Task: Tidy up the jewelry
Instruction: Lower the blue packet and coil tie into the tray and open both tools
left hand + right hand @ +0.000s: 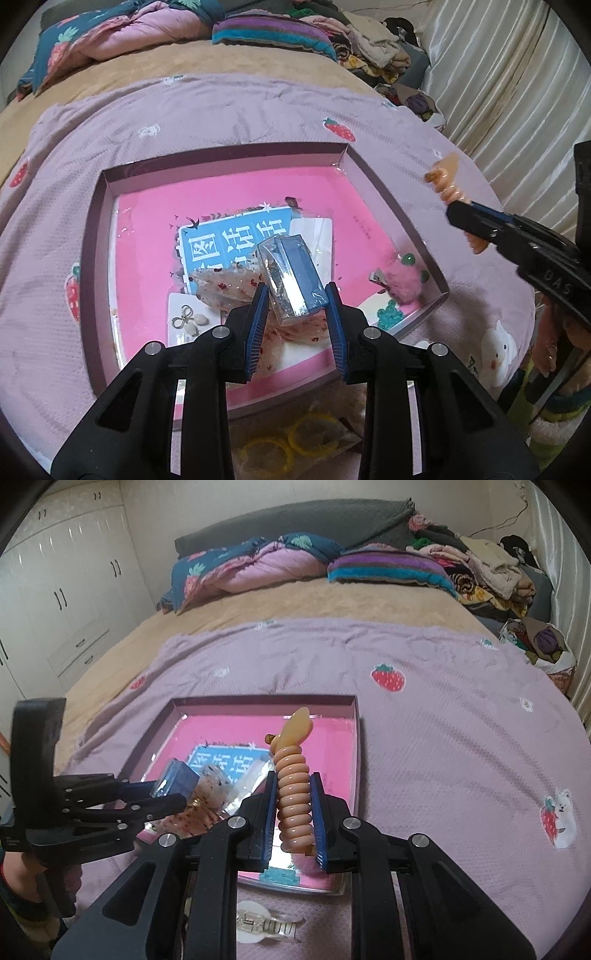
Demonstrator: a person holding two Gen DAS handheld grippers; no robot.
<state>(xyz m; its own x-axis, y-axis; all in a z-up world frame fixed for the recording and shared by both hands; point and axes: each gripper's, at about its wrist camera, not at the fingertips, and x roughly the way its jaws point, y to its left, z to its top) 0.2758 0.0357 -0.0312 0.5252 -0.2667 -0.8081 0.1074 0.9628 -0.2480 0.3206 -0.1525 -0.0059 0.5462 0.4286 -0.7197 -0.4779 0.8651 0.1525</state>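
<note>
Over the near half of the pink-lined tray (99,206), the left gripper (295,314), fingers spread fairly wide around a small blue box (295,273) wrapped in shiny clear film; box tilted between the blue pads, long axis running from the near side of the tray toward its middle, far end raised and leaning left. Contact on the right pad plain enough, on the left pad harder to judge, so a firm pinch cannot be told. Seen from the right wrist view, the same left gripper (162,794) reaching in level from the tray's left side, with the blue box (175,777) at its tips and a bare forearm behind it at the frame's lower left. Under the box, inside the tray: a blue printed card (221,243), a speckled sheer pouch (229,288), and an earring card (188,319) nearer the left wall. Toward the tray's right wall, a fluffy pink pompom (402,288). Above the tray's near right corner, the right gripper (293,805), pads pressed onto a peach spiral hair tie (291,786); coil upright between the fingers, long axis pointing away along them toward the tray's far wall, flat peach tip on top. Just outside the tray's near wall, a clear hair clip (266,925) on the lilac strawberry blanket (443,738).
</note>
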